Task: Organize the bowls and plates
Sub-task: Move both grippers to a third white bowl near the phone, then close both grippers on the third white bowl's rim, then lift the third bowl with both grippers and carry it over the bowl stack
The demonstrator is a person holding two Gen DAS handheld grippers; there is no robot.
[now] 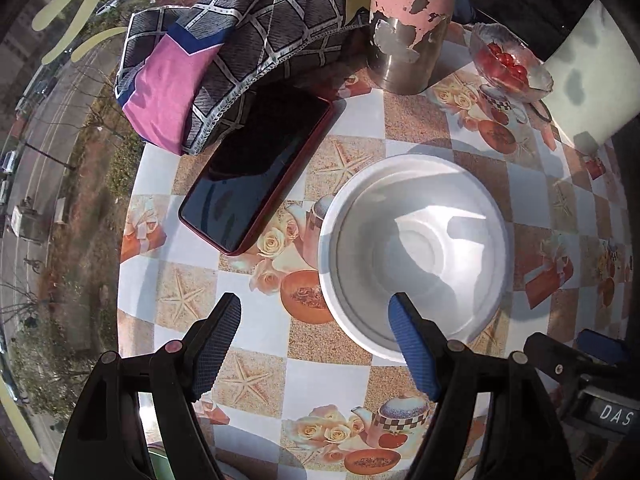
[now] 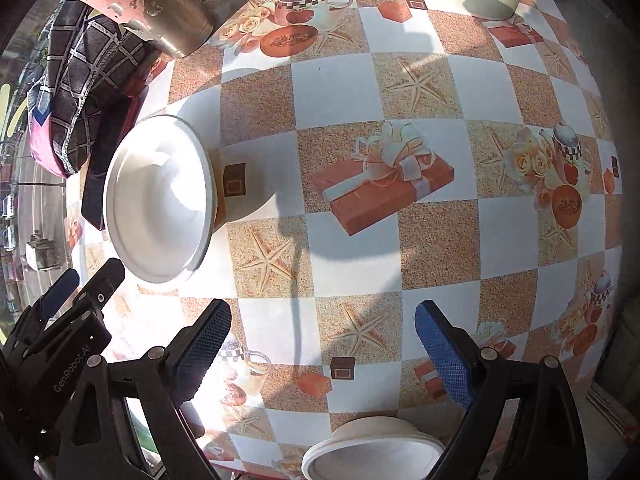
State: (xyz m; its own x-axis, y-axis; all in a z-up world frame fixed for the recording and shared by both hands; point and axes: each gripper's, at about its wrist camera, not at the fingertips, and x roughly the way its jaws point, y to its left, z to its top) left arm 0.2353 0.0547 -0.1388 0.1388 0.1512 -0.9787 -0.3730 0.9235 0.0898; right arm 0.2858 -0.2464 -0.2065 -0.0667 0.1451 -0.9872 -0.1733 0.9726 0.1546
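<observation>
Here the white bowl point(image 1: 416, 256) rests on the counter point(image 1: 360, 120) beside a phone point(image 1: 256, 168), just ahead of the released, empty left hand-held gripper point(image 1: 316, 344), whose right finger overlaps its near rim.

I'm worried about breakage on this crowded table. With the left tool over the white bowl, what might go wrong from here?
1. The left tool is open, with one finger over the white bowl and the other outside its rim; a shallow pinch might tip or slide it.
2. The phone lies close beside the bowl, so a pushed bowl may knock it.
3. A second white bowl sits at the table edge near the open right tool; a bump could send it off.
</observation>
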